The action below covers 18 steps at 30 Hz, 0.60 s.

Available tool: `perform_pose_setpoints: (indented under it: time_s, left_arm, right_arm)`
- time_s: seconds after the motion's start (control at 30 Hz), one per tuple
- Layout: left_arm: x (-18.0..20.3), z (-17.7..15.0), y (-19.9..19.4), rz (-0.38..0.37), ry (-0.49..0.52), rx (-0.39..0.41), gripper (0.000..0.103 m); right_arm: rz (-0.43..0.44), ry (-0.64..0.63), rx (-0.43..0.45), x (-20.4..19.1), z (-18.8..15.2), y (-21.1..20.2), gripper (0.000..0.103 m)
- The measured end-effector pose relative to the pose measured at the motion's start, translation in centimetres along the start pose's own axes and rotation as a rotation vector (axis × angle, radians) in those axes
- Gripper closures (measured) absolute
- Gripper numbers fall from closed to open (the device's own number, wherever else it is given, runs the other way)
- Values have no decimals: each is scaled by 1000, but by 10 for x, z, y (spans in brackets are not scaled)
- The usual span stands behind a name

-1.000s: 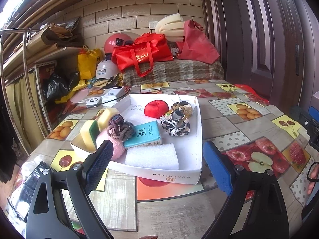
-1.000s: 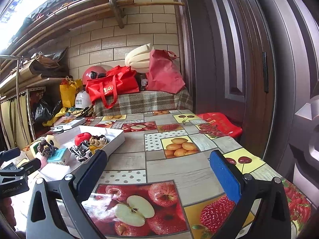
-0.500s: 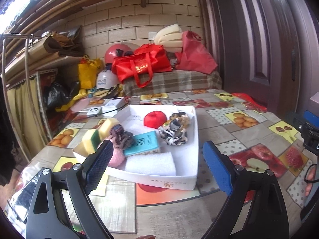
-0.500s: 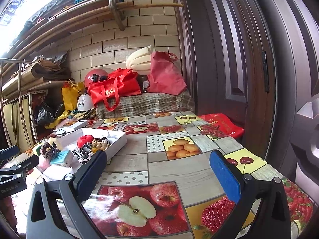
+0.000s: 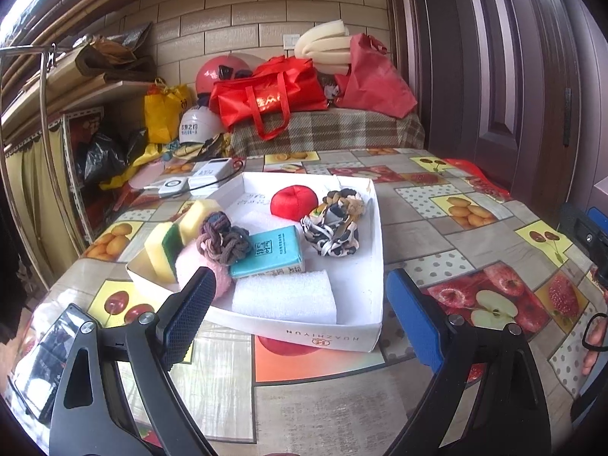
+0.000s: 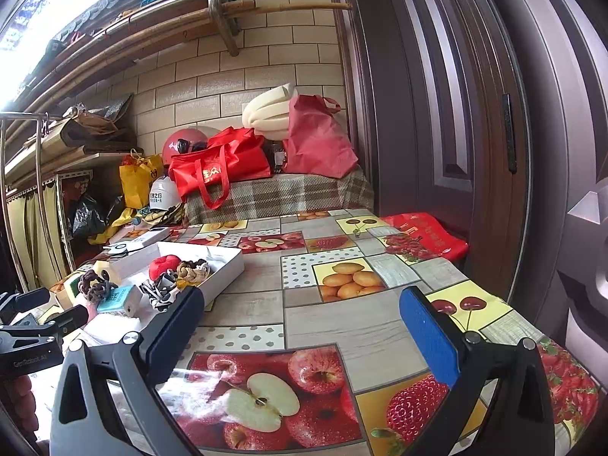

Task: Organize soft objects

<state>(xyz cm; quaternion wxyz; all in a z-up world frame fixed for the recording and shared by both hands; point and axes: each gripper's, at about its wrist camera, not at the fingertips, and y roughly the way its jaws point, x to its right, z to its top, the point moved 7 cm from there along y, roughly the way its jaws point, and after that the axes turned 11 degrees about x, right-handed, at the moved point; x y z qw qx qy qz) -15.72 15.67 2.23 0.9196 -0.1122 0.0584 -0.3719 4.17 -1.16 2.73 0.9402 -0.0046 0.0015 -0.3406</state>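
Soft things fill a shallow white box (image 5: 370, 224) that sits on a table (image 5: 414, 233) covered with a fruit-print cloth. Along the box's front wall lies a white foam block (image 5: 285, 296). Behind it a teal tissue pack (image 5: 268, 252) leans against a pink fluffy ball (image 5: 190, 266), and a brown knotted hair tie (image 5: 224, 239) rests on top of the ball. Two yellow sponges (image 5: 163, 247) stand at the box's left edge. Farther back sit a red apple-shaped cushion (image 5: 294, 201) and a black-and-white scrunchie (image 5: 330, 233), with a beige scrunchie (image 5: 344, 199) just behind that one.

Left gripper (image 5: 300, 311) hovers just in front of the box, jaws spread wide, nothing between them. Right gripper (image 6: 300, 321) hangs over the bare cloth well to the right of the box, jaws likewise wide apart and empty. A phone (image 5: 49, 353) lies at the table's near left corner.
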Motion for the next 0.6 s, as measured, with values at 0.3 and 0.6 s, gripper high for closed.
perform_pose_setpoints:
  time_s: [0.3,0.6]
  left_arm:
    - [-2,-8,10,17,-10,-60,11]
    - [-3,-9,10,13,-15,-67,11]
  right_arm:
    - [3,9,-5,0,-1,1,0]
    - [1,9,-6,0,-1,0,0]
